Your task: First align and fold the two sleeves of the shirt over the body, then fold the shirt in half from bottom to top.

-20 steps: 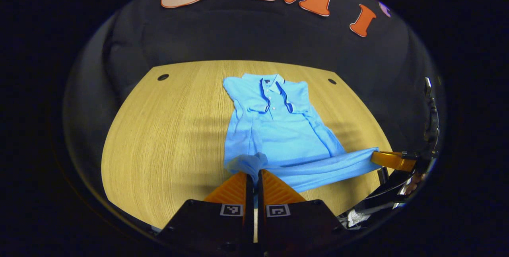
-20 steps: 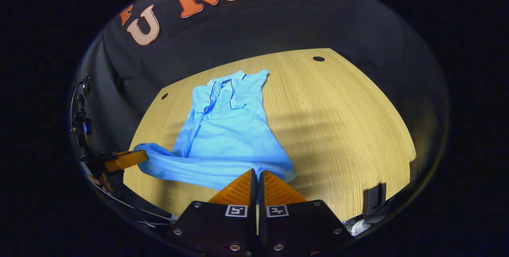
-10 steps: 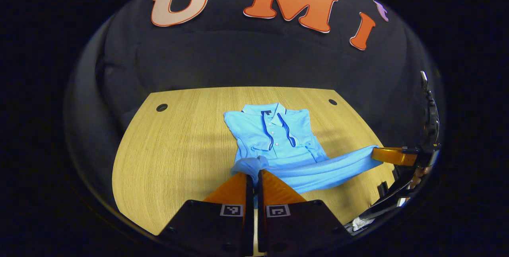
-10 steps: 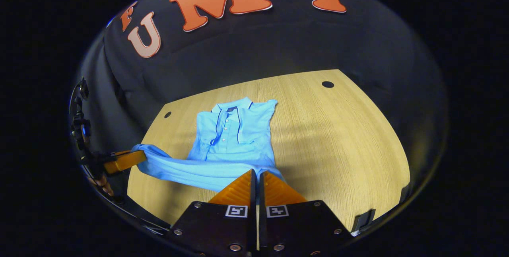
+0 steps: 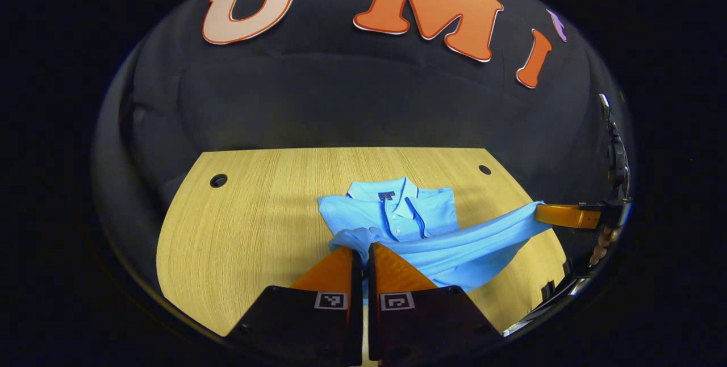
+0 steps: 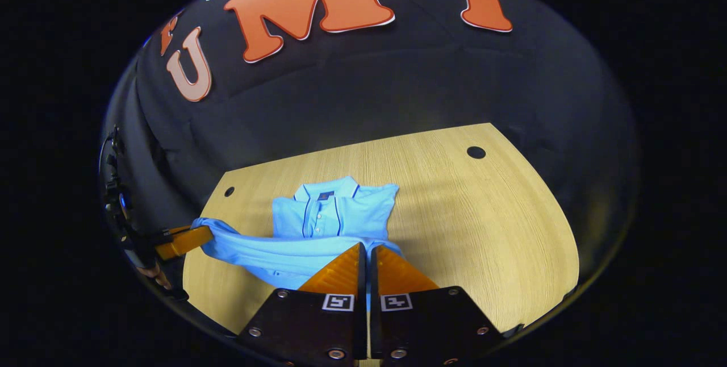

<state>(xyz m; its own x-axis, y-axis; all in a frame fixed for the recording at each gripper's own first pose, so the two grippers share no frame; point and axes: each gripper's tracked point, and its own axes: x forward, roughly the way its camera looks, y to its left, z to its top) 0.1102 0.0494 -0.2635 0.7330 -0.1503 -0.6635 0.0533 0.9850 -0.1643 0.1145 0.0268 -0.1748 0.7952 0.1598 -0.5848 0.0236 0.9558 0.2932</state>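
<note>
gripping blue shirt (image 5: 431, 239) hem, both grippers, label unreadable

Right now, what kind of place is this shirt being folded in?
Likely a recording booth rather than a home: a bare wooden table with round holes, black cloth hung behind it, and a blue shirt held by the left gripper and right gripper.

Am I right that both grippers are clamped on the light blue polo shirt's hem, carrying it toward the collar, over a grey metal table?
Not quite: the left gripper view shows a light wooden table, not grey metal. Both grippers do hold the light blue polo shirt's hem.
</note>
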